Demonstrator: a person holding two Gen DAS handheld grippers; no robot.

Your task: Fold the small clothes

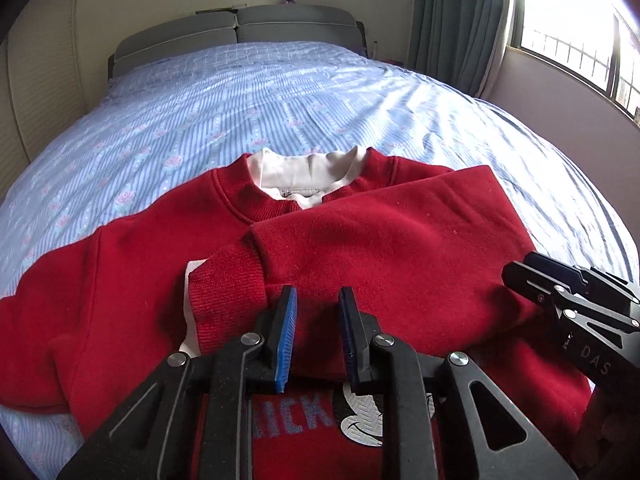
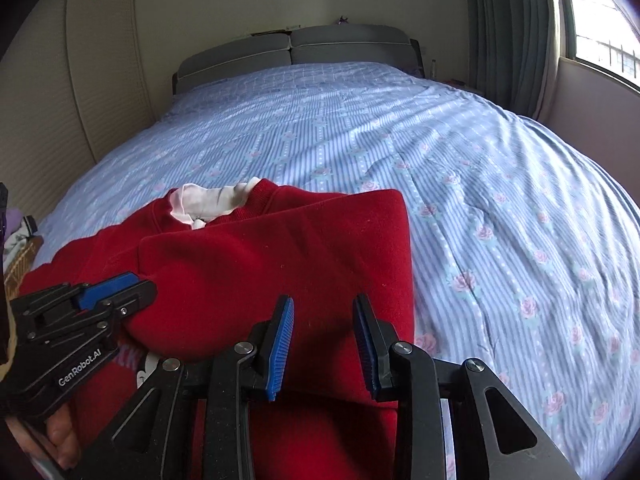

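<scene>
One red sweatshirt (image 1: 360, 240), two tools parted above.

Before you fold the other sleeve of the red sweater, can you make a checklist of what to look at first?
1. Right sleeve of the red fleece sweater folded across the chest: ok.
2. Left sleeve folded: not ok, it lies spread out on the blue striped bedsheet.
3. Left gripper free: ok, jaws open, nothing pinched.
4. Right gripper free: ok, jaws open above the fabric.
5. White inner collar tucked flat: cannot tell.
6. Bottom hem straight: cannot tell, hidden.
</scene>
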